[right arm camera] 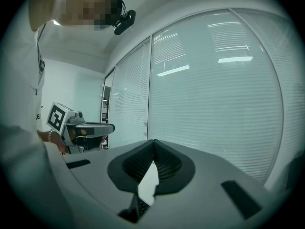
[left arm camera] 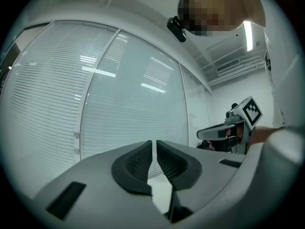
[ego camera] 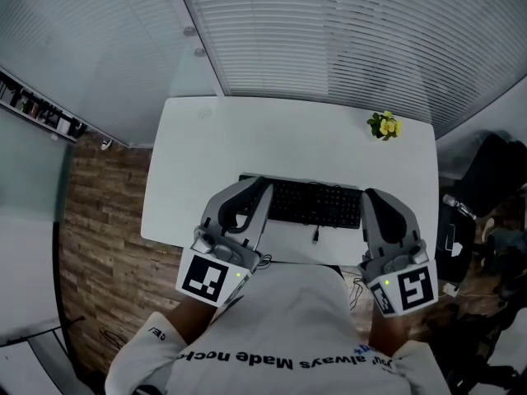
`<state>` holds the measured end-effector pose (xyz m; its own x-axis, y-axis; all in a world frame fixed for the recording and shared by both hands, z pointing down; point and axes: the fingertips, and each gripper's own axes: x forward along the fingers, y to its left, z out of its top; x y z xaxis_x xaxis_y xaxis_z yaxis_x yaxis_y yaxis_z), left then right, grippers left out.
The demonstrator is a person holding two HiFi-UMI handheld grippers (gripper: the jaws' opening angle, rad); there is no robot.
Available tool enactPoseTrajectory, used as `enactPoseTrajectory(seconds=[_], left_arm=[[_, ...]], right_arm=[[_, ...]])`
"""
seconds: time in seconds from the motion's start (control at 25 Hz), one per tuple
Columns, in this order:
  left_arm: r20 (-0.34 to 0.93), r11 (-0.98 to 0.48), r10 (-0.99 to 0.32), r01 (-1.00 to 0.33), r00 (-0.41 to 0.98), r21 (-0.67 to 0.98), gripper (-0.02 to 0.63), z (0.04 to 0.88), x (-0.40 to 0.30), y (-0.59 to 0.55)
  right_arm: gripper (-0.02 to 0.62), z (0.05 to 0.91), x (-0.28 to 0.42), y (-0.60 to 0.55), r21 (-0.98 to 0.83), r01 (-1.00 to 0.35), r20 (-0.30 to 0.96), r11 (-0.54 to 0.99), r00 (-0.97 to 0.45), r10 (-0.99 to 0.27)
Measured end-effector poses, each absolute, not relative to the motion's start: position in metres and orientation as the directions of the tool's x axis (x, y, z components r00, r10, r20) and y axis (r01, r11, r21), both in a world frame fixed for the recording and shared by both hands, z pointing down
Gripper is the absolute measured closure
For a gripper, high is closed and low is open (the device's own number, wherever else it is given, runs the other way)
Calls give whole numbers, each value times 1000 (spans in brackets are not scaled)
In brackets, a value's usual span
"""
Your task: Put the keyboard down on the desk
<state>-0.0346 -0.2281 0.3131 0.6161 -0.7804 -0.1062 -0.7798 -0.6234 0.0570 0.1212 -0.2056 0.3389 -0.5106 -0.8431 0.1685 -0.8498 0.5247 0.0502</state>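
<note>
A black keyboard lies flat on the white desk, near its front edge. Its short cable points toward me. My left gripper hangs over the keyboard's left end and my right gripper over its right end. In the left gripper view the left gripper points level at the window blinds. Its ribbed pads stand almost together with nothing between them. In the right gripper view the tips of the right gripper meet, also with nothing held. Neither gripper holds the keyboard.
A small pot of yellow flowers stands at the desk's far right corner. Slatted blinds close off the wall behind the desk. Dark bags and gear sit on the floor to the right, and wood floor shows on the left.
</note>
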Motion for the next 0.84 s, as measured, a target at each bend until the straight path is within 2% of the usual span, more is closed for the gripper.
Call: enactPoseTrajectory(seconds=[0.84], left_arm=[[-91, -616, -787, -785, 610, 63, 558, 321, -47, -234]], right_arm=[[588, 337, 108, -213, 77, -848, 175, 524, -505, -845]])
